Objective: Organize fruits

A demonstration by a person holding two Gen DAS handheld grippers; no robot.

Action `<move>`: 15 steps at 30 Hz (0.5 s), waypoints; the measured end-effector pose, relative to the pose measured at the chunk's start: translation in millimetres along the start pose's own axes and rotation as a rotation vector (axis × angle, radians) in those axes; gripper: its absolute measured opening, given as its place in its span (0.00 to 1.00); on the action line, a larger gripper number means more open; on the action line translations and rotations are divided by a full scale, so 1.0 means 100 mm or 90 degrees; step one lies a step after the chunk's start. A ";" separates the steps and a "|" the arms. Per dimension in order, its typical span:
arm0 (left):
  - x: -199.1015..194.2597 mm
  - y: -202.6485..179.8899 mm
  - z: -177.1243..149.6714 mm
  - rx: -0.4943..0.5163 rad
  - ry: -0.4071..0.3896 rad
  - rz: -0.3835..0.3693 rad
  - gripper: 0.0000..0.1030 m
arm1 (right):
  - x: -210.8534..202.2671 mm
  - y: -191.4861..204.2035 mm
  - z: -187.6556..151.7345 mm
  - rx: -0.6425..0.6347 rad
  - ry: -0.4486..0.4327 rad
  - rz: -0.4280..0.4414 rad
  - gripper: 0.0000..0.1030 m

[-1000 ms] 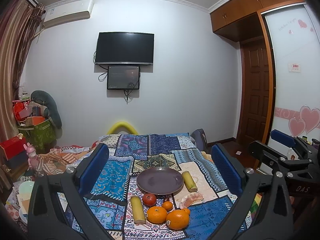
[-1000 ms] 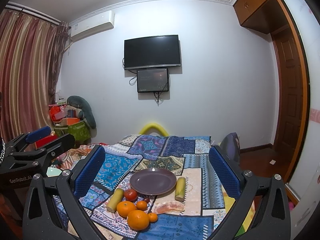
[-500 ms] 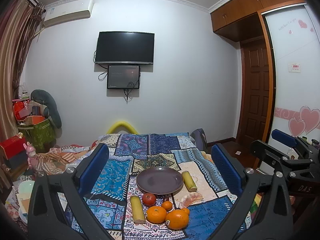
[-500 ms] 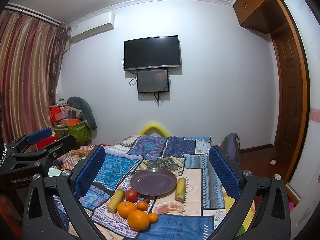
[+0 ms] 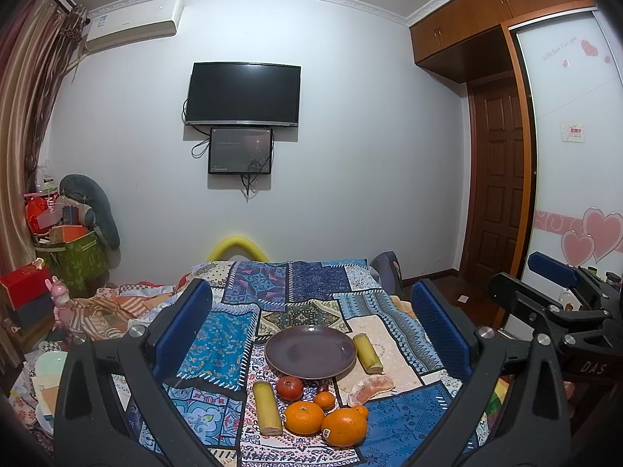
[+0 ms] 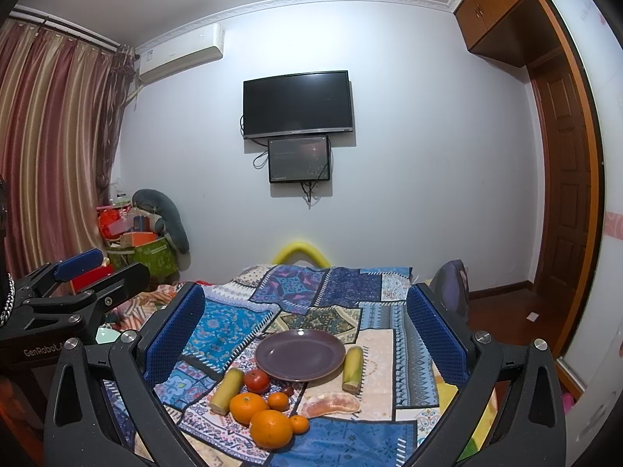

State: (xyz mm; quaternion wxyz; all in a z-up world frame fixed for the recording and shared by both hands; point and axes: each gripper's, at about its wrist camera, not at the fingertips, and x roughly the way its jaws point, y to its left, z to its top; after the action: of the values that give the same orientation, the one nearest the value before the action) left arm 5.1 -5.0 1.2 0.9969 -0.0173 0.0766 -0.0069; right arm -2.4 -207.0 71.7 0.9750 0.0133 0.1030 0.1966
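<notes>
An empty purple plate [image 5: 310,351] [image 6: 300,355] sits on a patchwork cloth [image 5: 229,334]. In front of it lie several oranges [image 5: 344,427] [image 6: 271,428], a red tomato [image 5: 289,387] [image 6: 256,380], two yellow corn-like pieces [image 5: 266,408] [image 5: 367,358], a small dark fruit [image 6: 287,390] and a peeled pomelo wedge [image 5: 370,388] [image 6: 331,405]. My left gripper [image 5: 311,330] is open, held above and short of the fruit. My right gripper [image 6: 305,330] is open too, equally far back. Each gripper shows at the edge of the other's view.
The cloth covers a low table [image 6: 412,420]. Boxes, a green bin [image 5: 74,260] and clutter fill the left floor. A wall television [image 5: 242,94] hangs ahead; a wooden door [image 5: 494,179] and wardrobe stand to the right.
</notes>
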 end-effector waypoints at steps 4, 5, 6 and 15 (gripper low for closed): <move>0.00 0.00 0.00 0.001 0.001 0.001 1.00 | 0.00 0.01 0.01 -0.001 0.001 0.003 1.00; 0.00 0.00 0.00 0.001 0.001 0.001 1.00 | 0.00 0.01 0.01 -0.002 0.000 0.003 1.00; 0.00 0.00 0.00 0.000 0.001 0.001 1.00 | 0.00 0.02 0.01 -0.003 0.000 0.003 1.00; 0.00 0.00 0.00 0.001 0.002 -0.002 1.00 | 0.00 0.01 0.01 -0.002 0.001 0.007 1.00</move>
State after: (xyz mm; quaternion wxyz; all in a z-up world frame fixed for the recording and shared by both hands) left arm 5.0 -5.1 0.9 0.9967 -0.0169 0.0784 -0.0084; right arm -2.3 -205.6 72.7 0.9739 0.0124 0.1032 0.2020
